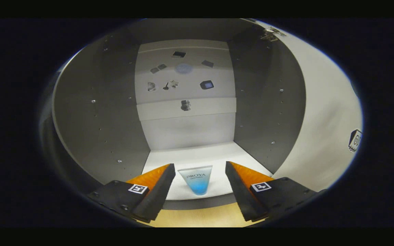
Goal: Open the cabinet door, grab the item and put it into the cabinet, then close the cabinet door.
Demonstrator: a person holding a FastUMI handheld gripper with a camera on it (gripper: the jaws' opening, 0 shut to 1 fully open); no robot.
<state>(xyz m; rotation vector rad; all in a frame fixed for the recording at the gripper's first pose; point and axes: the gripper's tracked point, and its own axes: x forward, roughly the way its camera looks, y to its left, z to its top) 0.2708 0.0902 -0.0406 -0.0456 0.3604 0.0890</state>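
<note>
A small white-and-blue tube point(197, 181) stands on its cap on the white cabinet floor point(190, 157), near the front edge of the cabinet. My gripper point(200, 169) is open, its two fingers spread to either side of the tube with a gap on each side, not touching it. The cabinet door point(323, 112) is swung open on the right, with its hinge point(272, 34) at the top. The cabinet's grey side walls point(101, 119) and light back wall point(186, 92) lie beyond the tube.
The back wall carries several small stickers point(183, 68) and a horizontal rail point(186, 108). A wooden surface point(197, 217) lies below the cabinet's front edge, under my fingers. The cabinet floor behind the tube is bare.
</note>
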